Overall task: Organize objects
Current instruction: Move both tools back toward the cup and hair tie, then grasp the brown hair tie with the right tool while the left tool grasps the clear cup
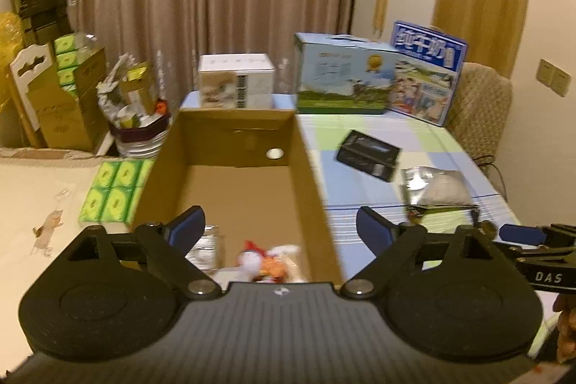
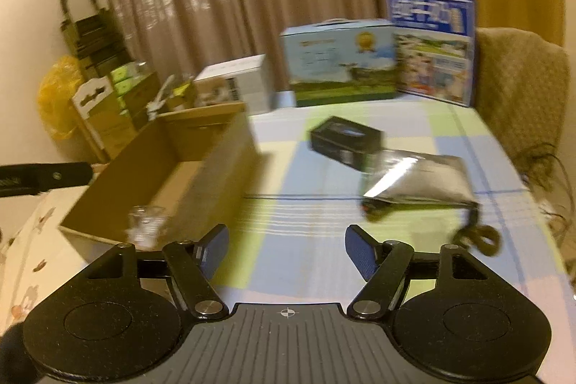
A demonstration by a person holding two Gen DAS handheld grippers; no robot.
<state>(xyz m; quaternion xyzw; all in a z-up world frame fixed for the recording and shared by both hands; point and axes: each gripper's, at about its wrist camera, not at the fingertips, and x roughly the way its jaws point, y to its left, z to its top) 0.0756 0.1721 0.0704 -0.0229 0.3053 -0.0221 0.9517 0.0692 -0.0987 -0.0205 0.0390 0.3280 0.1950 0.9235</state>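
Note:
An open cardboard box (image 1: 316,175) (image 2: 223,146) stands on the table. Near its front end lie a small red-and-white toy (image 1: 266,258) and a clear wrapped item (image 1: 207,245) (image 2: 144,229). My left gripper (image 1: 280,229) hovers open above that end, nothing between its fingers. On the checked tablecloth (image 2: 316,218) to the right lie a black box (image 1: 367,155) (image 2: 345,141), a silver foil pouch (image 1: 437,186) (image 2: 417,179) and scissors (image 2: 482,236). My right gripper (image 2: 286,249) is open over the cloth, short of them. Its tip (image 1: 522,234) shows at the left wrist view's right edge.
Two milk cartons (image 1: 342,74) (image 1: 428,74) and a white box (image 1: 235,81) line the table's back. Green tissue packs (image 1: 115,193) sit left of the cardboard box. A padded chair (image 1: 482,103) stands at the right. Stacked boxes and a bag crowd the left corner (image 1: 61,89).

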